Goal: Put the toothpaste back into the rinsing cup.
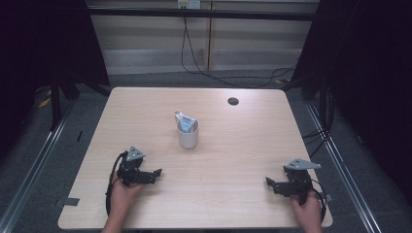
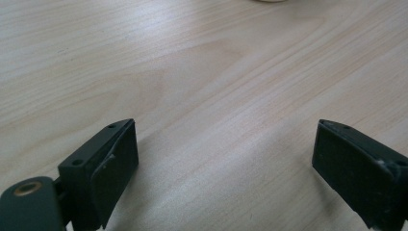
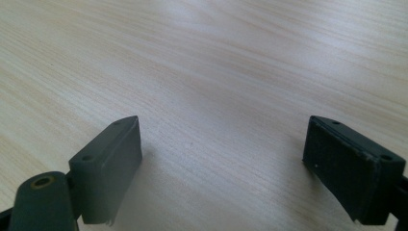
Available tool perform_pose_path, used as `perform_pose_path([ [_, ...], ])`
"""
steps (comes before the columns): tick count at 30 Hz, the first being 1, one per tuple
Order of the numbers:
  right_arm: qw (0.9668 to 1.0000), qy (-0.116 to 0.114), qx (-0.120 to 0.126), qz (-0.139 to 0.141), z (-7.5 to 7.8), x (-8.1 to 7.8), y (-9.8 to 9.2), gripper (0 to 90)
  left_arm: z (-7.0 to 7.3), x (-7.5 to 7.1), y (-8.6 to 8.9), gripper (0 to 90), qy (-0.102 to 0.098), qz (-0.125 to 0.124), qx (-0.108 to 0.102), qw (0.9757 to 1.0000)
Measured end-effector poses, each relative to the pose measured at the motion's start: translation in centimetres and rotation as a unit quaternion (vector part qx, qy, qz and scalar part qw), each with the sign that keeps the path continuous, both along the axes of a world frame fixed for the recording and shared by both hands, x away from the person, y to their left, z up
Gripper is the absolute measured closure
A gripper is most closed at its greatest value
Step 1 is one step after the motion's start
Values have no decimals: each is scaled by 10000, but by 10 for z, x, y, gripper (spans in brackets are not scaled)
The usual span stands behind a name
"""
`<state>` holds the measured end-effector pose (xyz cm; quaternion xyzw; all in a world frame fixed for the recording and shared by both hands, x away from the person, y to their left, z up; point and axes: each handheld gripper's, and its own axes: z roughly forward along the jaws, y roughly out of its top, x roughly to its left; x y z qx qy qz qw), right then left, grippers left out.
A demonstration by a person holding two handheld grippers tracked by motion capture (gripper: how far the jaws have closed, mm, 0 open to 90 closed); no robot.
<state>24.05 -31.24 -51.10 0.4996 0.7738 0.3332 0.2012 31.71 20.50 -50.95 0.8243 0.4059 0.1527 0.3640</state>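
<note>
— Where is the cup (image 1: 188, 134) sitting?
— Mid-table (image 1: 233, 155), well apart from your grippers.
— And they're gripping?
— Nothing: your left gripper (image 1: 154, 175) and right gripper (image 1: 270, 185) are gaping over bare wood.

cup (image 1: 188, 137) contents — perhaps a blue packet | too small to tell
</note>
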Motion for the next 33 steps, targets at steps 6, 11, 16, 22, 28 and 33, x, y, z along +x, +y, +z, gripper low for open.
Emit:
perform_pose_path([
  [6,10000,1,0,0,0,0,0,129,-1,-1,-4,73,-24,2,98,9999],
  [11,10000,0,-1,-2,0,0,0,129,-1,-2,-4,69,-31,-37,178,9998],
  [16,10000,-1,-2,2,0,0,0,129,0,-2,-4,68,-18,-29,201,9998],
  [22,10000,0,-1,1,0,0,0,129,0,-2,-4,56,-5,-12,201,9998],
  [28,10000,-1,-1,1,0,0,0,129,0,-2,-4,54,0,-9,204,9998],
  [33,10000,-2,-3,3,0,0,0,129,0,-2,-4,54,0,-8,202,9998],
])
